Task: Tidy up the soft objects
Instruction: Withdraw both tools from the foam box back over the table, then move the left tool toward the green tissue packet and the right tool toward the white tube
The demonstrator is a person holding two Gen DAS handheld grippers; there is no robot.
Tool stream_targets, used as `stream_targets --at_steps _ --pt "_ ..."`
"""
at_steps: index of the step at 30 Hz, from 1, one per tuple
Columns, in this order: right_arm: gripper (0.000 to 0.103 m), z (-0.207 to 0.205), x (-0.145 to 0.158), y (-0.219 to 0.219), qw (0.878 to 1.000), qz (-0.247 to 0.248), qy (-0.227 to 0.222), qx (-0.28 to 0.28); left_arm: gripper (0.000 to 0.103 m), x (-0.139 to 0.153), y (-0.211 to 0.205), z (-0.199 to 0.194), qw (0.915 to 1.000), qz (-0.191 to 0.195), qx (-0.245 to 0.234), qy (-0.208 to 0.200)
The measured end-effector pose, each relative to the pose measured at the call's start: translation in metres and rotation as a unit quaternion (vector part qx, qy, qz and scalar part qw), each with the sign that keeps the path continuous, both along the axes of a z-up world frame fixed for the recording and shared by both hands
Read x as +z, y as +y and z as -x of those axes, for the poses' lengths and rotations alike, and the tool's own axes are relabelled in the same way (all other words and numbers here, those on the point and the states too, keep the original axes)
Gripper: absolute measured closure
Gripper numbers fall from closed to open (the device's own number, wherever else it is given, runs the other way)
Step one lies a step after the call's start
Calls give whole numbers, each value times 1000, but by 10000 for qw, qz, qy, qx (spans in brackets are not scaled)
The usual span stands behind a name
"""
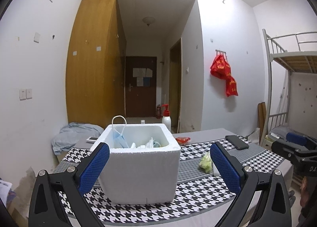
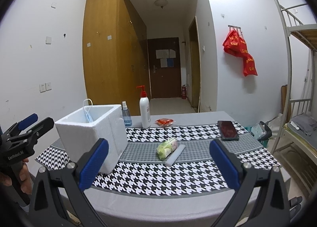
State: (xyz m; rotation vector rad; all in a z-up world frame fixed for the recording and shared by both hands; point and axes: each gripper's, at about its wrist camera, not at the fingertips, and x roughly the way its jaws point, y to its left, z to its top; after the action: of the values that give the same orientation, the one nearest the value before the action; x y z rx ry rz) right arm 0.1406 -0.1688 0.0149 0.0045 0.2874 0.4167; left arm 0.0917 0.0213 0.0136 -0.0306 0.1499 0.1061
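Note:
A white foam box (image 1: 138, 163) stands on the houndstooth cloth and also shows in the right wrist view (image 2: 93, 134). A blue face mask (image 1: 118, 138) hangs over its rim, and other soft items lie inside. A green soft packet (image 2: 166, 146) lies on the cloth beside a white strip (image 2: 175, 154); the packet also shows in the left wrist view (image 1: 206, 162). A red packet (image 2: 164, 121) lies further back. My left gripper (image 1: 158, 167) is open, straddling the box front. My right gripper (image 2: 158, 161) is open and empty, just short of the green packet.
A black phone (image 2: 227, 130) lies at the right of the cloth. A pump bottle (image 2: 144, 111) and a small spray bottle (image 2: 126, 115) stand behind the box. A bunk bed (image 2: 297, 88) is at the right. A grey cloth pile (image 1: 73, 136) lies far left.

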Motion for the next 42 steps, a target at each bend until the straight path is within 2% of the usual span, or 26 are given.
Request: stream_targets --at_steps 18,25,42 --pt "0 -16 -26 -4 9995 12 217 216 1 -31 2 -17 9984 465 -58 331" --pt "0 -29 -36 -18 9995 -21 298 124 1 -38 -13 -32 9982 405 -92 439" --pt "0 -66 -62 -54 9973 -50 706 -202 1 -56 -66 -81 9921 230 -726 996"
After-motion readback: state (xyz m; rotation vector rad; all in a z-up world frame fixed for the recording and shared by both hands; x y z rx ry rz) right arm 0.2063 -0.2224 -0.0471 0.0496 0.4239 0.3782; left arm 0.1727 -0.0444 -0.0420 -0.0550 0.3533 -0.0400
